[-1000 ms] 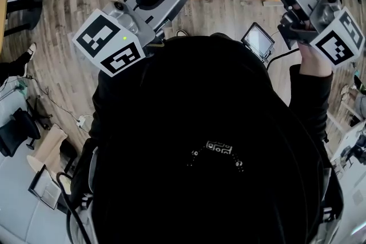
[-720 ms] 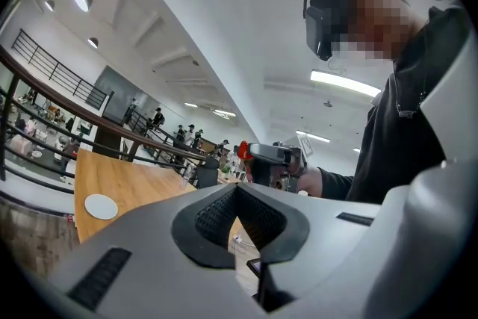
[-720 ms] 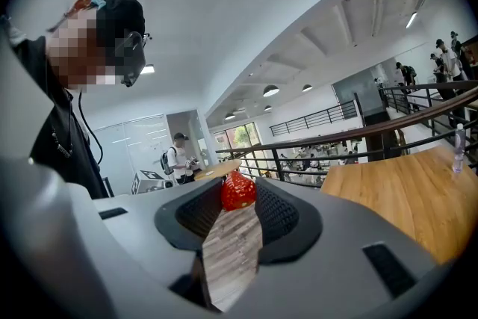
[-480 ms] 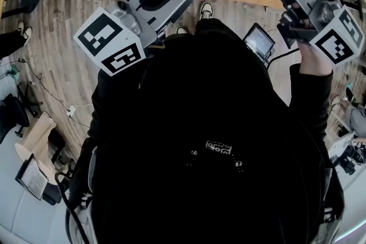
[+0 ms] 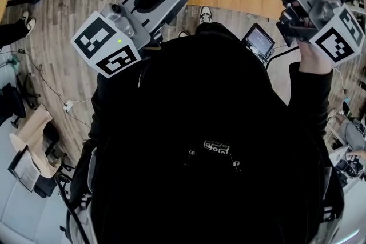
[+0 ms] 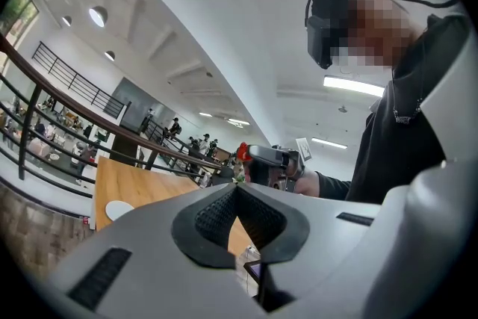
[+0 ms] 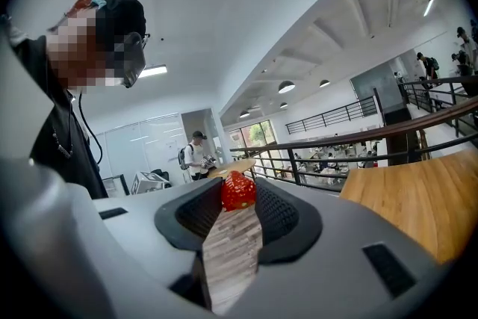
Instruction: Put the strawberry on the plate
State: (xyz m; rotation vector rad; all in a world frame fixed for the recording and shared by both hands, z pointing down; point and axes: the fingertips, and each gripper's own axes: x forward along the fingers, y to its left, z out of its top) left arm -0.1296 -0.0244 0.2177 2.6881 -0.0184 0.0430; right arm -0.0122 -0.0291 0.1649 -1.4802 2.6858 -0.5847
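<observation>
The red, dimpled strawberry [image 7: 238, 192] sits pinched at the jaw tips of the right gripper [image 7: 239, 199], mid-frame. The round white plate [image 6: 118, 210] lies flat on the wooden table [image 6: 153, 187], lower left.

Head view: steeply down onto person [image 5: 211, 123]. Both claw views: near-level, close behind jaws, sharing person, wooden table [image 7: 407, 190].

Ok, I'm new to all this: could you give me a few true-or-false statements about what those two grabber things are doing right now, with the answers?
1. The right gripper grips a red strawberry between its jaws. True.
2. The left gripper carries a strawberry as well. False: its jaws are together with nothing between them.
3. The strawberry already lies on the white plate. False: it is in the right gripper, away from the plate.
4. The plate rests on a wooden table. True.
</observation>
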